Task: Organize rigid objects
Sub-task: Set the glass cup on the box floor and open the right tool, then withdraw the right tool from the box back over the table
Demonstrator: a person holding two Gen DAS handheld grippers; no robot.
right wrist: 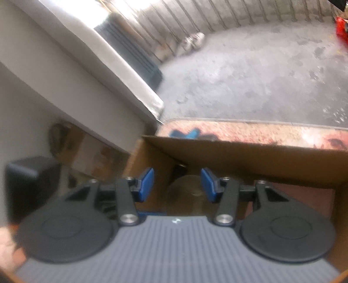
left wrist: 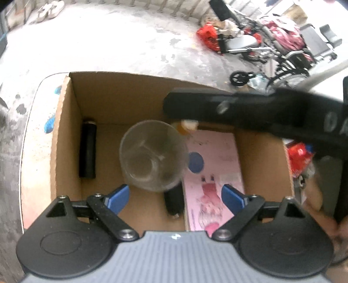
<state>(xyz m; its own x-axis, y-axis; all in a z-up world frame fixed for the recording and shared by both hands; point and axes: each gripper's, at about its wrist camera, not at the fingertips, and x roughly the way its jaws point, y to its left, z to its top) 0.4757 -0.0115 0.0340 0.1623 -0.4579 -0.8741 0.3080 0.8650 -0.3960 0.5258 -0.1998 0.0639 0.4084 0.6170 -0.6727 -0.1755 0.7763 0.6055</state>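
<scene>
An open cardboard box (left wrist: 65,139) fills the left wrist view. Inside it a clear glass (left wrist: 152,156) stands upright. A black cylinder (left wrist: 88,150) lies at the left, a second black cylinder (left wrist: 174,202) lies partly under the glass, and a pink flat box (left wrist: 215,161) lies on the right. My left gripper (left wrist: 176,199) hangs open above the near side of the box, its blue pads clear of the glass. One of the right gripper's fingers (left wrist: 217,108) reaches in from the right, over a small orange bottle (left wrist: 187,127) with a white cap. My right gripper (right wrist: 178,185) is open over the box (right wrist: 239,161); the blurred glass (right wrist: 187,191) shows below the gap.
The box sits on a patterned tabletop (right wrist: 250,130) with a rounded edge. A red packet (left wrist: 300,156) lies just outside the box's right wall. On the concrete floor beyond stand wheelchairs (left wrist: 282,50), a red bag (left wrist: 207,36) and shoes (left wrist: 49,10). A dark block (right wrist: 30,185) sits at left.
</scene>
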